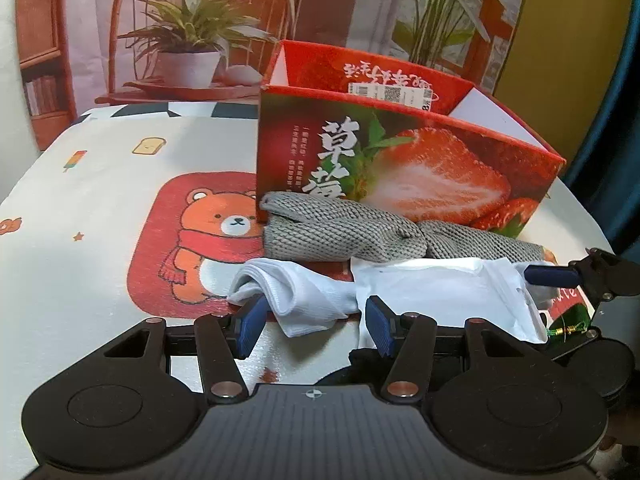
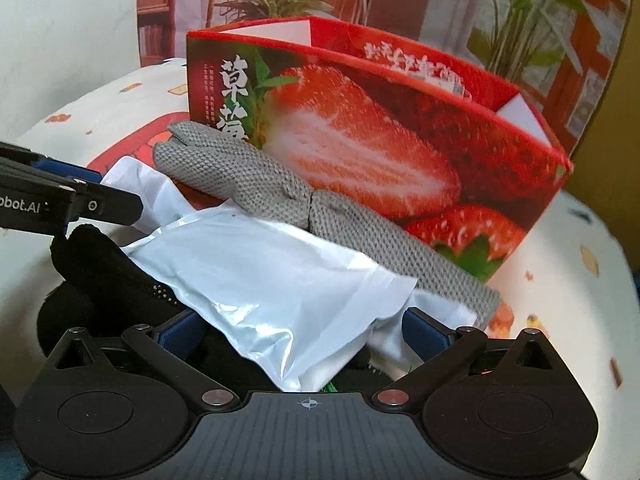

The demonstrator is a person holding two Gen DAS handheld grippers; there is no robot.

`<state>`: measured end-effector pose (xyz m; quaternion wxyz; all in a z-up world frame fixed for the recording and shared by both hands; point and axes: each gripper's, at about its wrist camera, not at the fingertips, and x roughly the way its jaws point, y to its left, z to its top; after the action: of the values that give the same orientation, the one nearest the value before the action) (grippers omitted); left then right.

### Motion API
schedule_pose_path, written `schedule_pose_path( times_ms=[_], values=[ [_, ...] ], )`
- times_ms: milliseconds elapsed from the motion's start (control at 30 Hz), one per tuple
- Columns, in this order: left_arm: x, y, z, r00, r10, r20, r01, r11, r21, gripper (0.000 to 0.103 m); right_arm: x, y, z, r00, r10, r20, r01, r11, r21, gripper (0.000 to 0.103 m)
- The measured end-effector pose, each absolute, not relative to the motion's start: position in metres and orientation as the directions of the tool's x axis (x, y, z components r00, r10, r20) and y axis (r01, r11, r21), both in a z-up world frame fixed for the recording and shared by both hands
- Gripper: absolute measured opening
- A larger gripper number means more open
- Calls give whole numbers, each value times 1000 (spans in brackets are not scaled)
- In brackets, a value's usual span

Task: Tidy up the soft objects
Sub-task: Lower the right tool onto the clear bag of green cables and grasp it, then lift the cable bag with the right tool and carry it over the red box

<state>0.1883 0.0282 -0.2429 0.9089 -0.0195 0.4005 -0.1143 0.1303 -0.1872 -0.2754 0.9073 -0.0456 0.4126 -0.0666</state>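
Soft objects lie in a heap at the centre of both views, just in front of the strawberry box (image 1: 400,152): a grey knitted piece (image 1: 344,232) touching the box's front wall, a white sock (image 1: 288,296) lower left of it, a white plastic packet (image 2: 272,280) on top, and a black sock (image 2: 104,268) at the left of the right wrist view.

Right gripper (image 2: 304,332) stands wide, its jaws either side of the packet's near end with no pad visibly pressing. Left gripper (image 1: 316,320) is about half open, straddling the white sock's lower edge without pinching it.

Before closing, I would push deeper so the pads bite the packet alone, not the black sock beneath, then lift clear of the knit.

Strawberry box stands open-topped; only white inner walls and a label show, its floor hidden.
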Motion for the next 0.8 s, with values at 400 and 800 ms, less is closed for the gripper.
schedule_pose_path(
  times_ms=[400, 800],
  values=[
    [189, 29, -227, 698, -261, -667, 208, 965, -159, 54, 131, -204, -253, 719, -106, -687, 79, 994, -72, 78],
    [210, 16, -224, 686, -326, -650, 296, 942, -161, 54, 146, -250, -240, 741, -85, -666, 210, 971, 110, 57]
  ],
)
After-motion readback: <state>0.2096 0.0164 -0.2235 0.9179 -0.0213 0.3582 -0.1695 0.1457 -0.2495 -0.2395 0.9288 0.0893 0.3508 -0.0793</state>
